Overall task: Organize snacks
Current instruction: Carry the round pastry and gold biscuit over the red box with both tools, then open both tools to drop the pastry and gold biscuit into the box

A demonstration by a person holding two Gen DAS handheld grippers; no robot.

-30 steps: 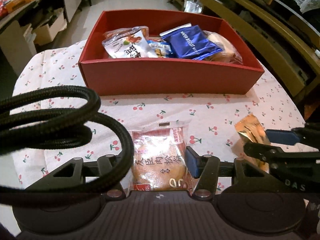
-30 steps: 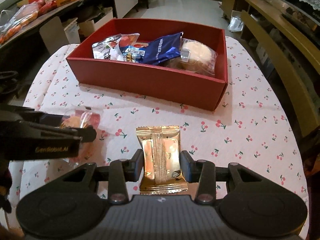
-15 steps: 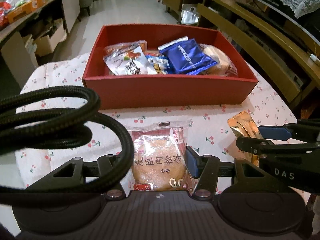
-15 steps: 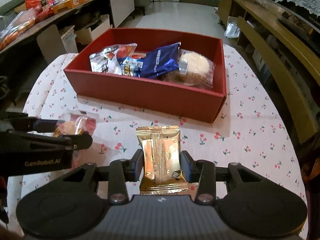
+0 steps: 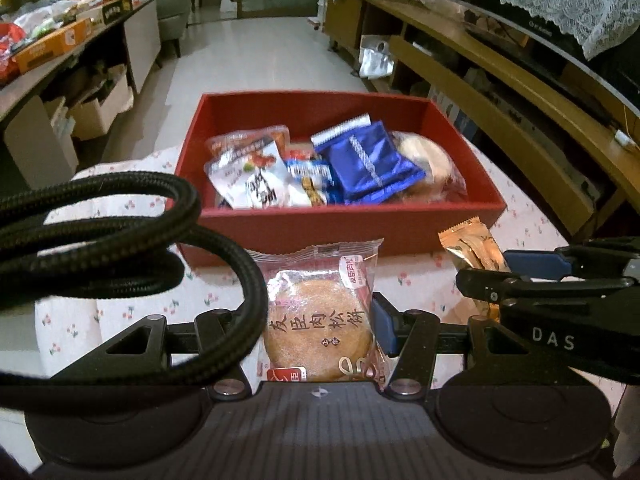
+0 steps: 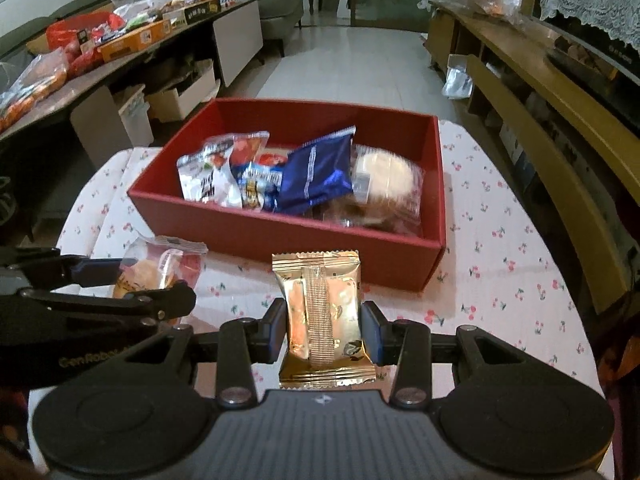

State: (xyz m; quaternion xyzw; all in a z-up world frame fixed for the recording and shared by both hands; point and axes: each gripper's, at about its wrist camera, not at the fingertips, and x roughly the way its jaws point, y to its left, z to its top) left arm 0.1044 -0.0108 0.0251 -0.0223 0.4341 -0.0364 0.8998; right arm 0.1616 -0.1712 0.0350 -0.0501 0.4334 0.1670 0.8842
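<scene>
Snacks fill the red box [image 5: 340,228] on the bench [image 6: 500,248]. The left claw [image 5: 316,320] grips a clear-wrapped cake [image 5: 320,328]; the right claw [image 6: 324,328] grips a gold packet [image 6: 324,312].

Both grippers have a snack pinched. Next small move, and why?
Probably carry both forward over the red box before releasing. The left gripper is shut on the round cake packet, the right gripper on the gold packet, and both sit short of the box's near wall.
</scene>
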